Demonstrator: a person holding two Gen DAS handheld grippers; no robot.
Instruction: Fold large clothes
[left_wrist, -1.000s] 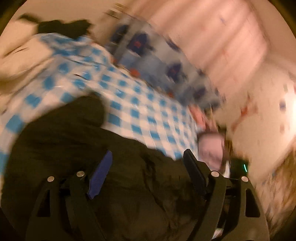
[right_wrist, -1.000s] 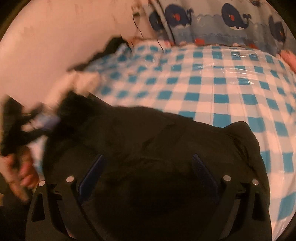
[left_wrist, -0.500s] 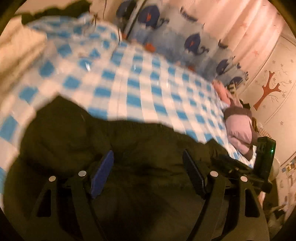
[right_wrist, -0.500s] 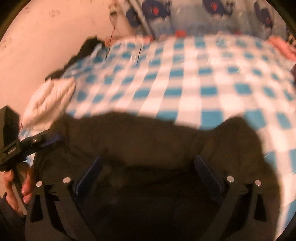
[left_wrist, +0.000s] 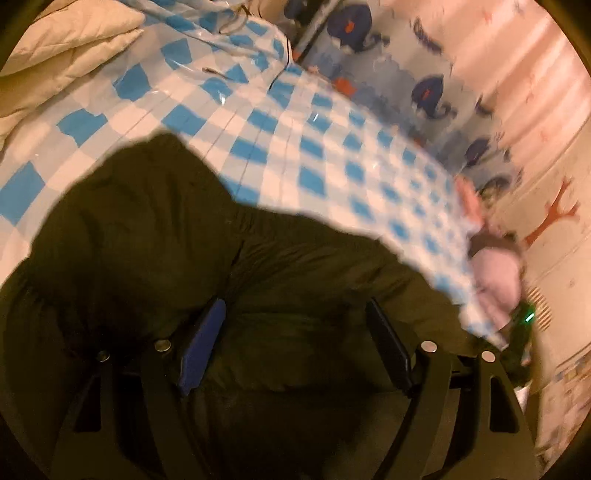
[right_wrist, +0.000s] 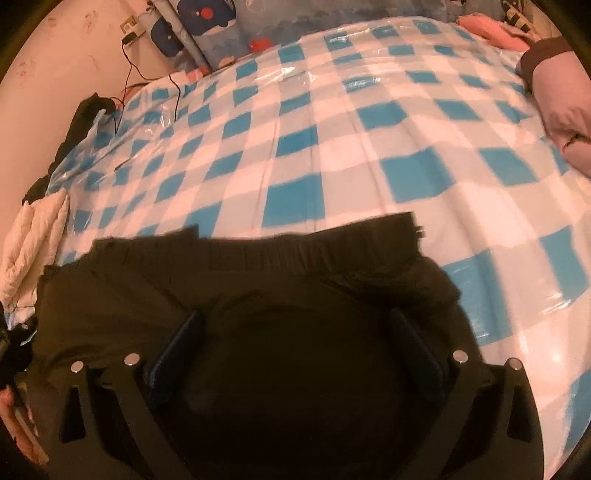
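Observation:
A large dark, padded garment (left_wrist: 147, 240) lies spread on the blue-and-white checked bed cover (left_wrist: 295, 129). My left gripper (left_wrist: 293, 306) hovers low over it, its blue pads wide apart and open, with dark cloth under and between them. In the right wrist view the same garment (right_wrist: 258, 277) shows a ribbed edge facing the far side of the bed. My right gripper (right_wrist: 294, 314) stands open just above its bulk. I cannot tell whether either pair of pads touches the cloth.
A white quilt (left_wrist: 55, 48) is bunched at the bed's left edge. A lilac padded garment (right_wrist: 561, 103) lies at the far right. A whale-print bumper (left_wrist: 406, 81) and a pink wall stand behind. A cable (right_wrist: 127, 74) trails onto the shiny plastic-covered sheet (right_wrist: 332, 129).
Both grippers have come down closer to the dark garment and rolled. The garment now lies flatter and wider across the bed. Both pairs of jaws stay equally wide.

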